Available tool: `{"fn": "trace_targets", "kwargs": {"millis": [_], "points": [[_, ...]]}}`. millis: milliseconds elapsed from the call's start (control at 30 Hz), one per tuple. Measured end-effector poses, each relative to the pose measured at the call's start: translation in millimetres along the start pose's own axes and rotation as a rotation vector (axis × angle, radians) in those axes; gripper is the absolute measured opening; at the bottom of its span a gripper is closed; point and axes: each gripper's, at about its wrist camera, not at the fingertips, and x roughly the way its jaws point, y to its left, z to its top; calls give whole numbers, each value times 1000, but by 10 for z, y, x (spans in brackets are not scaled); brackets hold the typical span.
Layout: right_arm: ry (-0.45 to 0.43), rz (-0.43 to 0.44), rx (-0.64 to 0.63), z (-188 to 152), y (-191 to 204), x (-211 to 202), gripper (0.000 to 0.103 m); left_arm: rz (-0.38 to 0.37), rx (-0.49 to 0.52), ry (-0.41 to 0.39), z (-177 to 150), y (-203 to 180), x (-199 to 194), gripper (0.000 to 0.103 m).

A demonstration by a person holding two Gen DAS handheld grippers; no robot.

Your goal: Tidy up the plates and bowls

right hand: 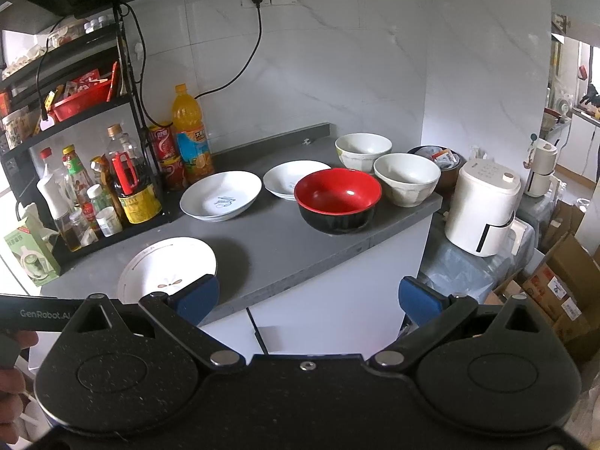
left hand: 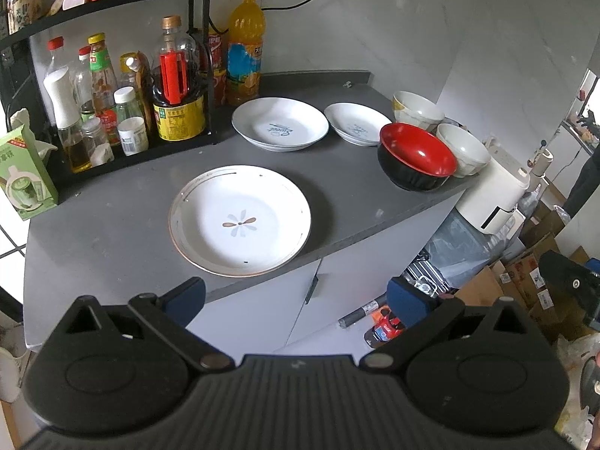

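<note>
Plates (left hand: pixel 240 221) and bowls (right hand: pixel 337 200) lie spread singly on the counter (left hand: pixel 348 202), unstacked; both the left gripper (left hand: pixel 296 296) and right gripper (right hand: pixel 307 298) hover wide, empty, short of them.

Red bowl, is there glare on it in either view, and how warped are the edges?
Left wrist view: small white highlight inside the red bowl; the countertop edge curves from fisheye. Right wrist view: a similar glint in the bowl; the wall bows near the frame's sides.
</note>
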Motion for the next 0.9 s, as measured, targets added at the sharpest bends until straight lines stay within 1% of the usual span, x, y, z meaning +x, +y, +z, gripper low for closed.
{"fn": "trace_targets", "kwargs": {"millis": [200,300,433,700,900], "points": [[2,2,16,-29,30,-34,103,-7,1,-1,13,25,-32,102],[-1,5,22,-34,56,-62,103,-11,6,-14,24,31,-68,102],[-8,-2,35,-56,93,-108,103,-27,10,-6,18,56,-66,102],[-2,-31,64,-66,115,-115,103,-45,32,-7,33,95,-82,102],[-15,-47,73,-27,113,-93,103,-59,41,-7,89,97,-66,102]]}}
